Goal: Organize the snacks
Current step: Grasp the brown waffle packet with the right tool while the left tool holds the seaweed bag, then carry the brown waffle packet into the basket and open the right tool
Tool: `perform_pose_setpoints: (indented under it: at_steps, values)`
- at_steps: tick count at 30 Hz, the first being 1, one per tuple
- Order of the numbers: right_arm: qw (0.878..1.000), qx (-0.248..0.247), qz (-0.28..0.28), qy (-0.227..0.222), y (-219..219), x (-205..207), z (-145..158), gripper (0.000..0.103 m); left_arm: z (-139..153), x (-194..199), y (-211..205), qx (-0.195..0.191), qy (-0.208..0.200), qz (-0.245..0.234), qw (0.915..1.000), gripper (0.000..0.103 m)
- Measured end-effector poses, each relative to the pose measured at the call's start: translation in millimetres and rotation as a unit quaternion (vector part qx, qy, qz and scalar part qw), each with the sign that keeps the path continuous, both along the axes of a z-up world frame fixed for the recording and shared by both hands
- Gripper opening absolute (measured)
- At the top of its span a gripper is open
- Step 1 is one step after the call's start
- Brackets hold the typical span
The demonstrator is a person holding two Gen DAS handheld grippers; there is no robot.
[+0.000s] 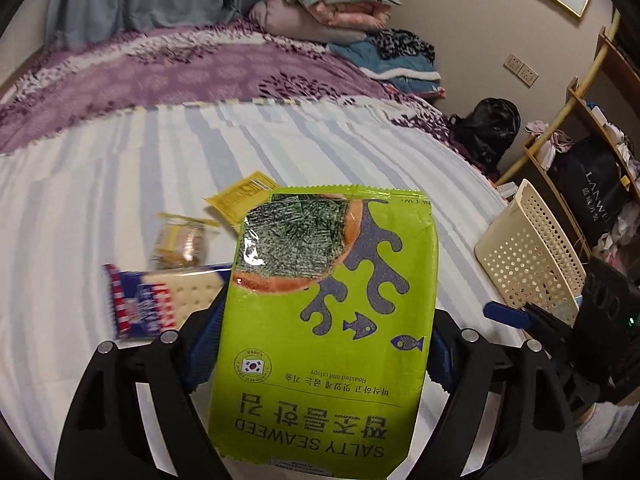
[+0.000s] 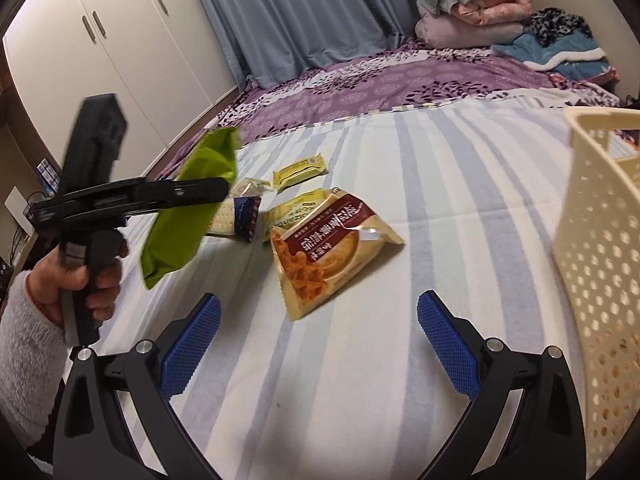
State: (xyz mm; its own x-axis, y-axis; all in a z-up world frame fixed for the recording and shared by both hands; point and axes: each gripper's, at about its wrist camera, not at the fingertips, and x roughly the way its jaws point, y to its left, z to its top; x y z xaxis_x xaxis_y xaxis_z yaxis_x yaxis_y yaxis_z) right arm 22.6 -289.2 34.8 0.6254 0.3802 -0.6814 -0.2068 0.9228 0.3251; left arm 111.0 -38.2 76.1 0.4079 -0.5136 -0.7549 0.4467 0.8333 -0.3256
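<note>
A lime-green seaweed packet (image 1: 332,320) hangs above the striped sheet, with my left gripper (image 1: 323,336) shut on its two long edges. The right wrist view shows the same packet (image 2: 188,208) tilted in that gripper, which a hand (image 2: 80,276) holds. My right gripper (image 2: 320,344) stands open over bare sheet, nothing between its blue pads (image 2: 192,344). Ahead of it lies a tan and maroon snack bag (image 2: 328,248). A blue-and-red cracker packet (image 1: 160,304), a clear-wrapped snack (image 1: 182,242) and a yellow packet (image 1: 244,196) lie on the bed.
A cream perforated basket (image 2: 600,240) stands at the right on the bed (image 2: 400,360); it also shows as the basket (image 1: 532,252) in the left wrist view. Folded blankets (image 2: 472,8) are stacked at the far end. White wardrobe (image 2: 120,40) at left, open shelves with bags (image 1: 592,184) at right.
</note>
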Motion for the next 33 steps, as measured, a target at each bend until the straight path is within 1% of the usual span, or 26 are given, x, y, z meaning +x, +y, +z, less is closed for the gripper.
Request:
perform_pose_setpoints:
  at_steps: [1,5,6,7,10,12,14,19,21,24,28,30,33]
  values:
    - [1.000,-0.009,0.006,-0.005,5,4,0,0.098,4,-4,5,0.000,-0.004,0.007,1.0000,0.083]
    - [0.996,-0.075,0.038,-0.039,22,29,-2,0.098,13,-22,24,-0.008,-0.005,0.023,0.9997,0.083]
    - [0.995,-0.085,0.043,-0.040,24,36,-3,0.098,14,-26,29,-0.009,-0.005,0.024,0.9997,0.083]
    - [0.994,-0.090,0.050,-0.038,25,43,-4,0.098,15,-30,32,-0.010,-0.006,0.025,0.9996,0.083]
    - [0.994,-0.080,0.071,-0.029,25,64,-8,0.098,16,-41,37,-0.007,-0.010,0.031,0.9995,0.083]
    - [0.994,-0.066,0.090,-0.013,26,76,-13,0.098,18,-47,41,-0.009,-0.012,0.033,0.9993,0.083]
    - [0.992,-0.064,0.109,-0.002,31,85,-17,0.098,20,-51,43,-0.013,-0.013,0.034,0.9992,0.083]
    - [0.982,-0.114,0.149,0.016,45,94,-31,0.098,23,-57,42,-0.015,-0.017,0.031,0.9993,0.083]
    - [0.978,-0.138,0.155,0.028,48,96,-39,0.098,24,-58,41,-0.018,-0.017,0.030,0.9992,0.083]
    - [0.977,-0.140,0.159,0.030,47,95,-41,0.098,24,-58,37,-0.020,-0.017,0.029,0.9992,0.083]
    - [0.979,-0.134,0.151,0.030,44,92,-41,0.097,24,-60,33,-0.020,-0.017,0.029,0.9992,0.083]
    - [0.980,-0.137,0.141,0.029,42,91,-39,0.090,26,-62,31,-0.021,-0.018,0.030,0.9992,0.083]
    - [0.983,-0.127,0.127,0.030,37,87,-37,0.087,28,-65,30,-0.023,-0.021,0.033,0.9990,0.083]
